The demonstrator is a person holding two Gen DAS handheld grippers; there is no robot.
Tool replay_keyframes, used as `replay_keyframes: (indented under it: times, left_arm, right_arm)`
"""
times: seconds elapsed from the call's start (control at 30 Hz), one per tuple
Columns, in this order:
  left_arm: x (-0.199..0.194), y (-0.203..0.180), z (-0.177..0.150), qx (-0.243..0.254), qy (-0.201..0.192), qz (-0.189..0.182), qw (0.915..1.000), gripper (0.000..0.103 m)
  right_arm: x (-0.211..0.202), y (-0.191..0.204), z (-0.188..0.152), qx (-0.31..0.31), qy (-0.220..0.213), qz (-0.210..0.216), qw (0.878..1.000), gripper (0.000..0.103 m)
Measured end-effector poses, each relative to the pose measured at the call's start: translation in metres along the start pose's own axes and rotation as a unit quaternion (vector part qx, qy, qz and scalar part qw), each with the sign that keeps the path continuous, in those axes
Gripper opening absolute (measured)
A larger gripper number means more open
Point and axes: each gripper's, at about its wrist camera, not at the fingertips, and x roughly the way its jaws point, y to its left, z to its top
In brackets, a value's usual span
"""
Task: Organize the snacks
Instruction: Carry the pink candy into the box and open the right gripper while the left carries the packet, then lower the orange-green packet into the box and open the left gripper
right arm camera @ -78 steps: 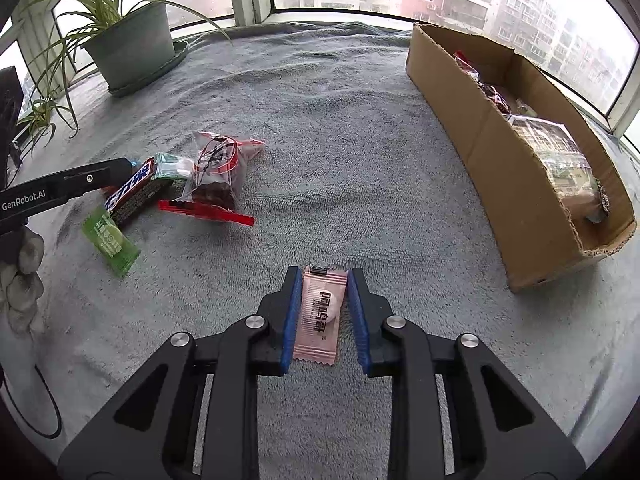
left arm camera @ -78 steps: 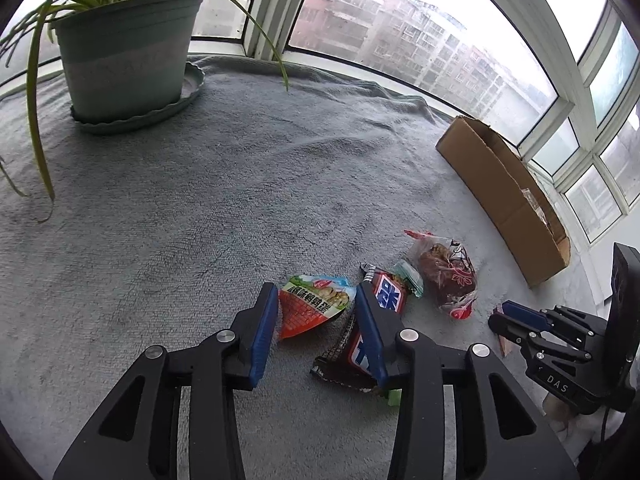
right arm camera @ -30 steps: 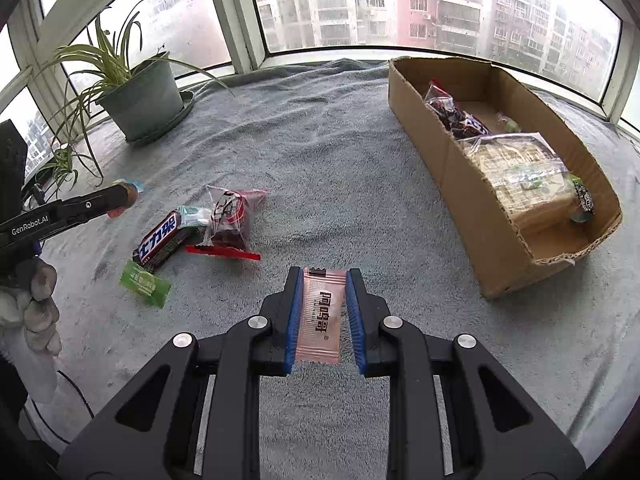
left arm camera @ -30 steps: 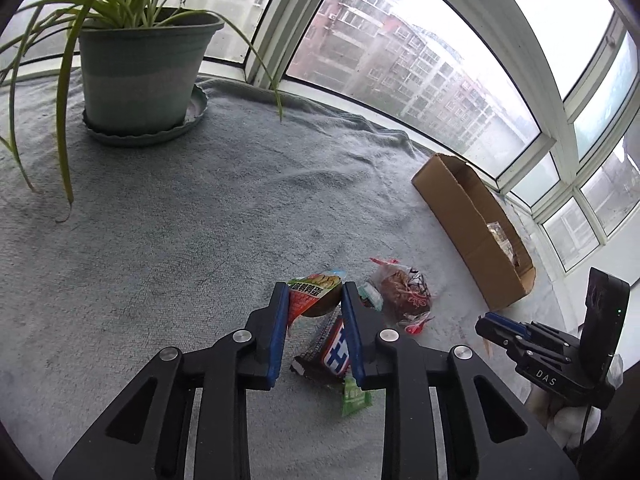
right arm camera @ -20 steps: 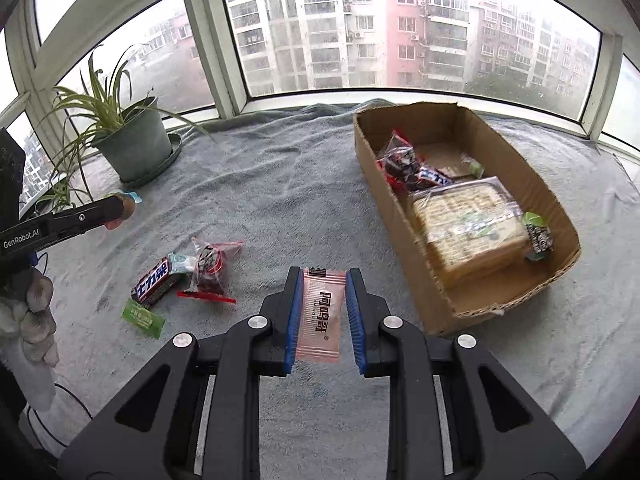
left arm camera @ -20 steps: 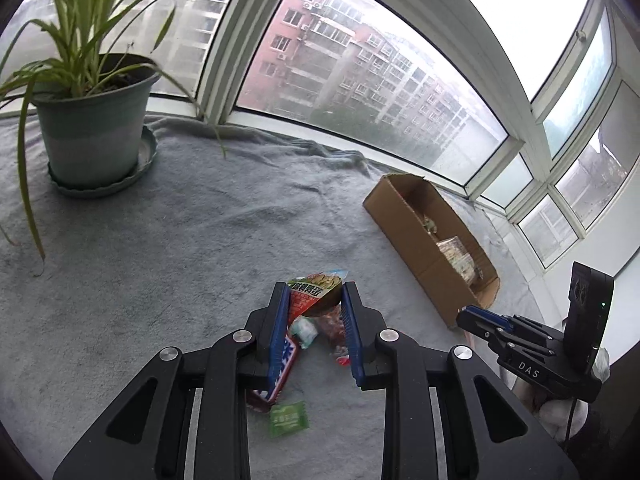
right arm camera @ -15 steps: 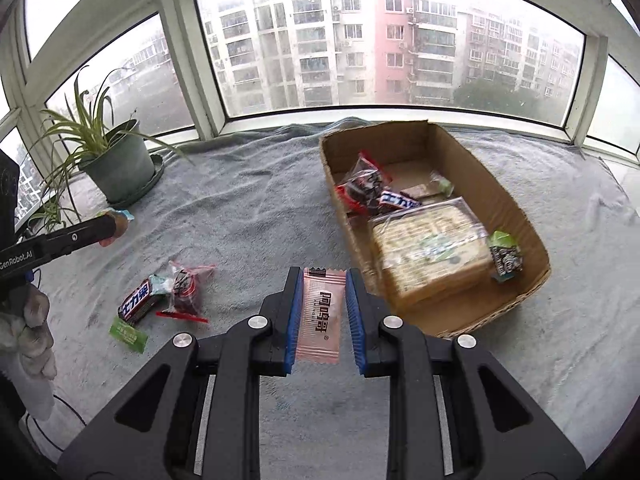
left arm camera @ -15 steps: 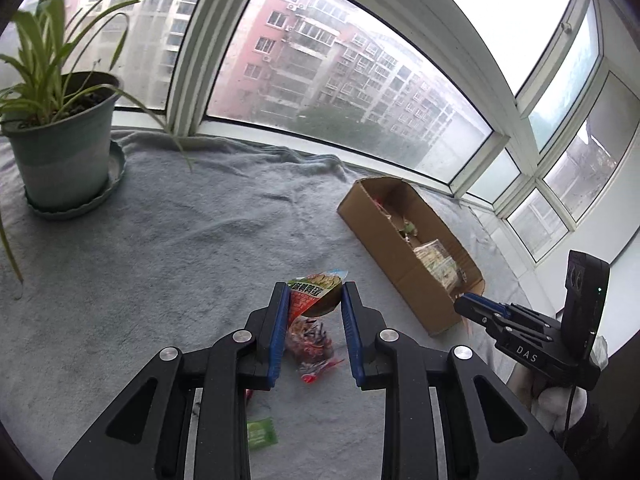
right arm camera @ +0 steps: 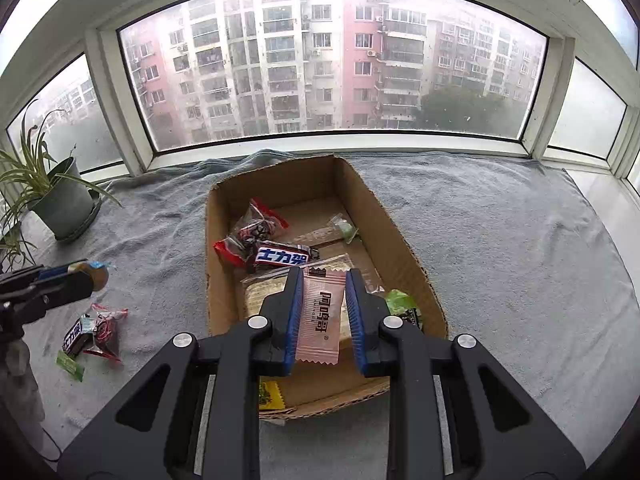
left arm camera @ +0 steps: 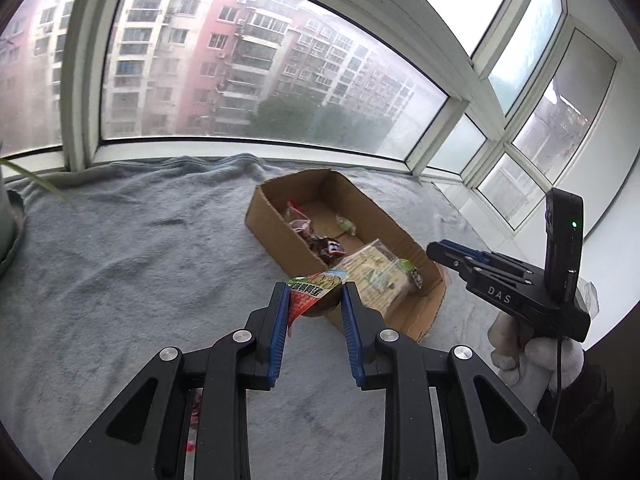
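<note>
My left gripper point(left arm camera: 313, 292) is shut on a green and red snack packet point(left arm camera: 314, 295), held in the air near the left side of the cardboard box point(left arm camera: 280, 236). My right gripper point(right arm camera: 321, 280) is shut on a pink candy wrapper point(right arm camera: 322, 318), held above the box's point(right arm camera: 214, 280) near end. The box holds a red bag point(right arm camera: 252, 234), a blue chocolate bar point(right arm camera: 282, 258), a clear biscuit pack point(left arm camera: 376, 276) and small green packets point(right arm camera: 400, 304). A chocolate bar point(right arm camera: 76, 336), a red bag point(right arm camera: 106, 330) and a green packet point(right arm camera: 70, 366) lie on the grey towel.
The grey towel point(right arm camera: 500, 240) covers the window ledge. A potted spider plant point(right arm camera: 60, 196) stands at the far left by the windows. The right gripper also shows in the left wrist view point(left arm camera: 436, 249), right of the box.
Both grippers rose and moved toward the box with their snacks. The right gripper now hangs over the box's near end; the left one swung right, leaving the loose snacks behind.
</note>
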Motion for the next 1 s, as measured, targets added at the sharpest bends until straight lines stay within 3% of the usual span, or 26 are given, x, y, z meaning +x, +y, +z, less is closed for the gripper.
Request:
replay_keyframes:
  times: [0.4, 0.9, 0.93, 1.0]
  left_arm:
    - [0.065, -0.077, -0.011, 0.061, 0.049, -0.036, 0.9963, 0.025]
    - [0.084, -0.103, -0.014, 0.091, 0.06, -0.025, 0.9938, 0.026]
    - [0.083, -0.104, -0.014, 0.093, 0.057, -0.022, 0.9938, 0.026]
    - [0.083, -0.105, -0.013, 0.095, 0.056, -0.022, 0.9937, 0.028]
  right_arm:
    - [0.02, -0.034, -0.006, 0.01, 0.02, -0.004, 1.0, 0.022]
    - [0.024, -0.046, -0.008, 0.03, 0.028, 0.007, 0.999, 0.023]
    - [0.024, -0.045, -0.008, 0.029, 0.029, 0.007, 0.999, 0.025]
    - [0.023, -0.044, -0.009, 0.027, 0.028, 0.002, 0.999, 0.043]
